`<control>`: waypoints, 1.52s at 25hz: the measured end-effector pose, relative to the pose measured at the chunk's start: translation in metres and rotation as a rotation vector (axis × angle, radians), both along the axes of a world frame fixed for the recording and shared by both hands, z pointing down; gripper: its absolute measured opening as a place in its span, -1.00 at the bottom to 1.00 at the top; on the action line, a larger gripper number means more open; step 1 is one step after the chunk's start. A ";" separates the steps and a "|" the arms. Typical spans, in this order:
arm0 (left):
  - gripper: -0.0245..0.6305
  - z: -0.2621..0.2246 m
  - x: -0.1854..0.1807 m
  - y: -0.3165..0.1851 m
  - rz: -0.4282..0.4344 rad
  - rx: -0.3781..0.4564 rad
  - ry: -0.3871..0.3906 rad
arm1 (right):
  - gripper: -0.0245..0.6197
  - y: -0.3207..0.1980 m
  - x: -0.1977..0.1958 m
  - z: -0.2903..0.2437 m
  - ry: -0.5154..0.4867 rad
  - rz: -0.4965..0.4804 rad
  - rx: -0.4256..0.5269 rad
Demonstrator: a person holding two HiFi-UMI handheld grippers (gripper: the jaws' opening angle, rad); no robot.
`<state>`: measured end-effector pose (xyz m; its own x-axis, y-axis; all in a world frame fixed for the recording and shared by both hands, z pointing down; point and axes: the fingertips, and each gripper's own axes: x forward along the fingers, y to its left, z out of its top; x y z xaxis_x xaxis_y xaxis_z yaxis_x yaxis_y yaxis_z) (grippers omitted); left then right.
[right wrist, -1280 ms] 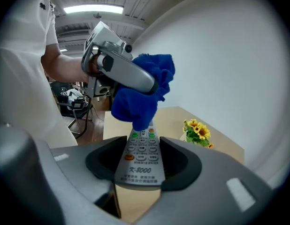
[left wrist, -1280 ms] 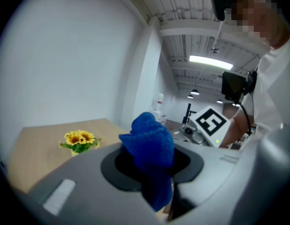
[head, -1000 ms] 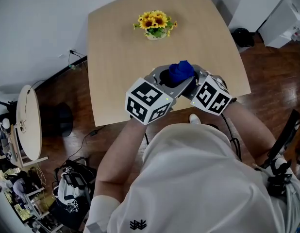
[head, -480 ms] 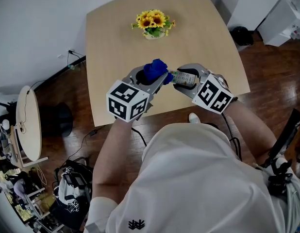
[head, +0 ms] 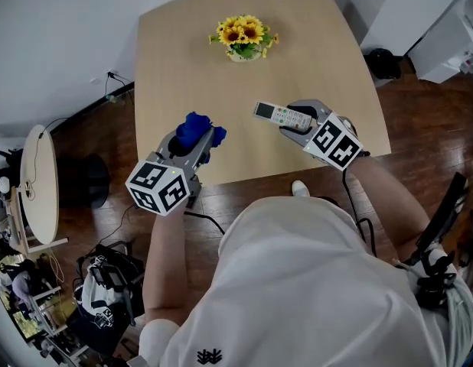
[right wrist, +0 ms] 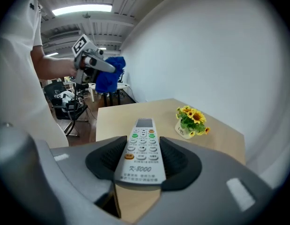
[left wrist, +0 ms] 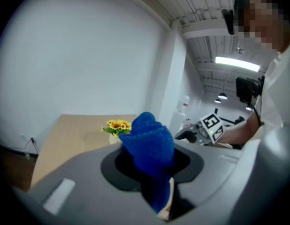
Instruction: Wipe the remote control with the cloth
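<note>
So, the setup: a light wood table [head: 183,75] pushed up against a white wall [head: 60,37], dark wood floor [head: 420,105] all around it, and a little pot of sunflowers [head: 245,38] at the 12 o'clock end of the tabletop. Off to the 9 o'clock side of the head view there's a pale round side table [head: 39,186], with cables and a black bag [head: 106,312] on the floor down around 7 o'clock. The person stands at the 6 o'clock edge with both forearms reaching out. The left gripper [head: 198,140] is at about 7 o'clock of the table, right over its near-left edge, angled toward 1 o'clock. Its jaws are clamped on a blue cloth [left wrist: 149,144], which bunches up into a puffy wad above them. The right gripper [head: 296,125] is at about 5 o'clock of the table, pointing toward 10 o'clock. Its jaws are closed on the lower half of the remote control [right wrist: 141,153], gripping it by its long sides. The remote is face up, roughly level, with the screen end sticking out forward, and the right gripper view shows the tabletop well below it, so it's up in the air. Cloth and remote are well apart, not touching.
</note>
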<state>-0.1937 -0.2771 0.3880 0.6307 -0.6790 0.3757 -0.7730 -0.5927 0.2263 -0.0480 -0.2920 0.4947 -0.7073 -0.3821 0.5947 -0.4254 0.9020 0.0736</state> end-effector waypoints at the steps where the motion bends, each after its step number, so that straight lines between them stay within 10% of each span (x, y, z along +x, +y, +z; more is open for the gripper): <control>1: -0.49 0.001 -0.004 0.008 -0.016 -0.004 0.005 | -0.25 -0.005 0.003 0.010 0.001 0.011 -0.013; 13: -0.49 -0.019 0.010 0.093 -0.098 -0.037 0.159 | -0.25 -0.047 0.010 0.122 0.118 0.043 -0.119; 38: -0.49 -0.004 0.024 0.120 -0.162 -0.080 0.168 | -0.24 -0.063 0.002 0.211 0.338 -0.044 -0.212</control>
<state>-0.1697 -0.1571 0.3839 0.5740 -0.7488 0.3314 -0.8041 -0.4387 0.4012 -0.0460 -0.3552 0.7055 -0.4713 -0.1996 0.8591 -0.3701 0.9289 0.0128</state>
